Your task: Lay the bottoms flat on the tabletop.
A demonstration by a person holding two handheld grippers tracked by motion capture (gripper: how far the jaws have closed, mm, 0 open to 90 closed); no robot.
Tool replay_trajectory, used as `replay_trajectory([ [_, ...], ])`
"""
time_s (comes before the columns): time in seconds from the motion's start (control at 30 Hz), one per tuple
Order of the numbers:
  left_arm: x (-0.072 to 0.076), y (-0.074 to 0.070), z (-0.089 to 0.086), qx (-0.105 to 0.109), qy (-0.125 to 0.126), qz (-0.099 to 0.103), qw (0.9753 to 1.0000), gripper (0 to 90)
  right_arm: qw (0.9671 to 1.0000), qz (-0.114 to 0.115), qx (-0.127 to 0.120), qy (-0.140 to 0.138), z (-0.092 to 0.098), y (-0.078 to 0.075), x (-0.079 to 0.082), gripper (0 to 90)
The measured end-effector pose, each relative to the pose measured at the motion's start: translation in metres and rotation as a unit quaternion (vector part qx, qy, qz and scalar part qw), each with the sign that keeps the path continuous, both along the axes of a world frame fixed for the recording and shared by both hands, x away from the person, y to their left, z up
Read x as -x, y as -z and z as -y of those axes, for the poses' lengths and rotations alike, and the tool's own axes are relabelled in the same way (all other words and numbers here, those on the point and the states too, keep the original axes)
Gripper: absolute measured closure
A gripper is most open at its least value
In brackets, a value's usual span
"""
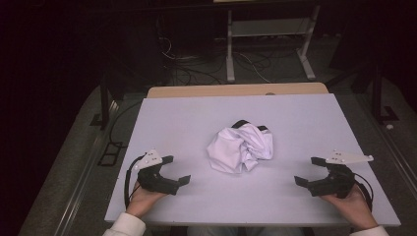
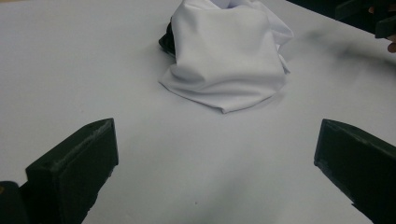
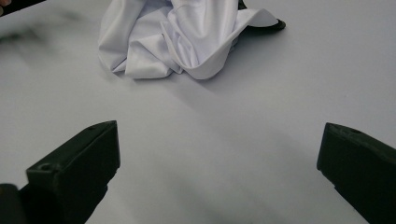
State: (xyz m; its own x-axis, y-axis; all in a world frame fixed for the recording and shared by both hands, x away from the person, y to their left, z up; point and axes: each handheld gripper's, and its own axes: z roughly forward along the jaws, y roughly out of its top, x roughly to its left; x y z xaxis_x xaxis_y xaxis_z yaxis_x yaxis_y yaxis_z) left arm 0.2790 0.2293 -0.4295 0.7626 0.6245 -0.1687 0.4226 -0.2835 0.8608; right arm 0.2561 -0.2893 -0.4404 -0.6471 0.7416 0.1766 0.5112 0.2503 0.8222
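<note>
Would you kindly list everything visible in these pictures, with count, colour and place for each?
crumpled cloth: one, white with a black edge showing at its far side, middle of the board, apart from both tools.
board: one, pale grey-white, on top of the table.
table: one, light wood, its far edge shows beyond the board.
metal stand: one, white-grey, on the floor behind the table.
cables: several, dark and light, on the floor behind the table.
left tool: one, black with a grey plate, near left of the board, jaws open.
right tool: one, black with a grey plate, near right, jaws open.
</note>
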Motion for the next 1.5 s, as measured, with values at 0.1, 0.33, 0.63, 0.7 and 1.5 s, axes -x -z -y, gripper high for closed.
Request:
replay_trajectory([
  [0.1,0.0,0.0,-0.001,-0.001,-0.002,0.002,1.0,0.0,1.0,0.002,0.001,-0.001,-0.001,0.0,0.0,0.0],
  [0.33,0.0,-0.001,-0.002,-0.005,-0.007,0.004,1.0,0.0,1.0,0.007,-0.003,0.001,0.001,-0.003,0.001,0.0],
  [0.63,-0.003,-0.003,-0.001,-0.015,-0.016,0.004,0.9998,0.0,1.0,0.007,0.005,-0.003,-0.001,-0.007,-0.001,0.0],
  [0.7,-0.006,-0.005,0.002,-0.021,-0.016,0.003,0.9997,0.0,1.0,0.004,0.006,-0.005,-0.002,-0.01,-0.005,0.0],
  [1.5,-0.022,-0.035,0.019,-0.029,0.016,0.003,0.9995,0.0,0.9996,-0.002,0.016,-0.024,-0.022,-0.042,-0.028,0.0],
])
